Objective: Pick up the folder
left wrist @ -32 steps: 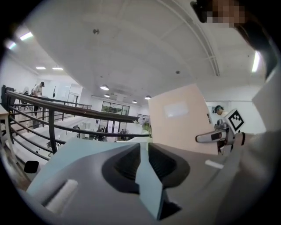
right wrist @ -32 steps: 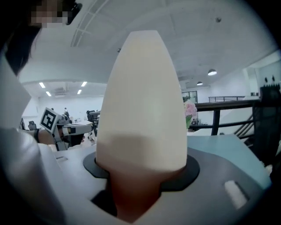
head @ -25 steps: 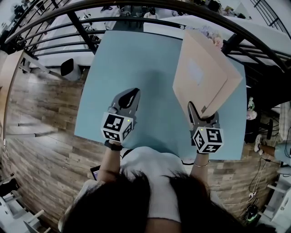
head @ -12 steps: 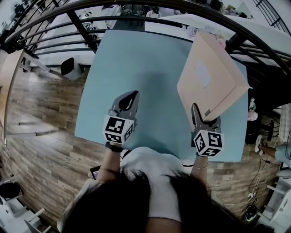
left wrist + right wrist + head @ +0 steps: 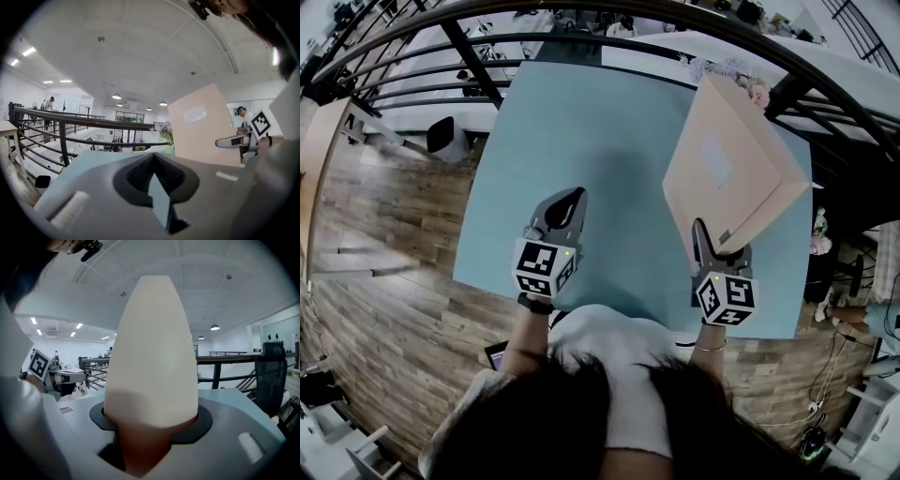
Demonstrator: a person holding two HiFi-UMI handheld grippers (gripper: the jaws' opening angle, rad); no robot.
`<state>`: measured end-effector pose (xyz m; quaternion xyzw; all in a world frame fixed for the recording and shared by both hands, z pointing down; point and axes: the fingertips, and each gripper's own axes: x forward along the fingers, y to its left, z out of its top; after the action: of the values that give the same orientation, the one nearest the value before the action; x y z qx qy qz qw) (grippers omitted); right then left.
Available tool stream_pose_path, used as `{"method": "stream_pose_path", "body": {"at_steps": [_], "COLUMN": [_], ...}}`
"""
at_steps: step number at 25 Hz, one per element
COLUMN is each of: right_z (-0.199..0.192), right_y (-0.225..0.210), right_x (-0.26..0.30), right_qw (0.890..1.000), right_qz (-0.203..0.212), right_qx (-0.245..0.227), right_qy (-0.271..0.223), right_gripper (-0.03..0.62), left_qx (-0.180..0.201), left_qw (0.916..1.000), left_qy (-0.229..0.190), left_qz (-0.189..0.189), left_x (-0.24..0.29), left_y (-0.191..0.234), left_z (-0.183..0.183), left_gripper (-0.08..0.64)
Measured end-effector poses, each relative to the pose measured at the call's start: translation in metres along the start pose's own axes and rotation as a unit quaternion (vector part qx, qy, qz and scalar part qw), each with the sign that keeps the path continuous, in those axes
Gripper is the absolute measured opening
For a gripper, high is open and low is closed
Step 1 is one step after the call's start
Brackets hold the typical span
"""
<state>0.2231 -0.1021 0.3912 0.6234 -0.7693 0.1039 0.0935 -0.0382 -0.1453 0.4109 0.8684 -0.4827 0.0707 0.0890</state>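
The folder is a beige cardboard one with a pale label. It is lifted off the light blue table and tilts up and away from me. My right gripper is shut on its near corner. In the right gripper view the folder fills the space between the jaws. My left gripper is shut and empty, low over the table's near left part, well apart from the folder. The left gripper view shows the folder upright at the right with the right gripper beside it.
A black metal railing curves past the table's far edge. Flowers stand behind the folder's far end. Wooden floor lies left of the table. A dark chair stands at the right.
The folder's far end has shifted slightly to the right in the head view. Both grippers stay about where they were.
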Motion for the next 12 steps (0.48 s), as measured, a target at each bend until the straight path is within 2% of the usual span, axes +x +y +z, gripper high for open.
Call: {"method": "stream_pose_path", "body": {"at_steps": [12], "right_z": [-0.0018], "right_y": [0.0008], "right_x": [0.0037], "right_qw": [1.000], "right_qz": [-0.003], "right_qx": [-0.020], "right_qy": [0.013], "right_gripper": [0.268], "left_qx": [0.007], "left_qw": [0.9999], "left_qy": [0.011], "left_qz": [0.000], "left_x": [0.0059], "left_y": [-0.0054], "left_z": [-0.0006], "left_gripper": [0.057]}}
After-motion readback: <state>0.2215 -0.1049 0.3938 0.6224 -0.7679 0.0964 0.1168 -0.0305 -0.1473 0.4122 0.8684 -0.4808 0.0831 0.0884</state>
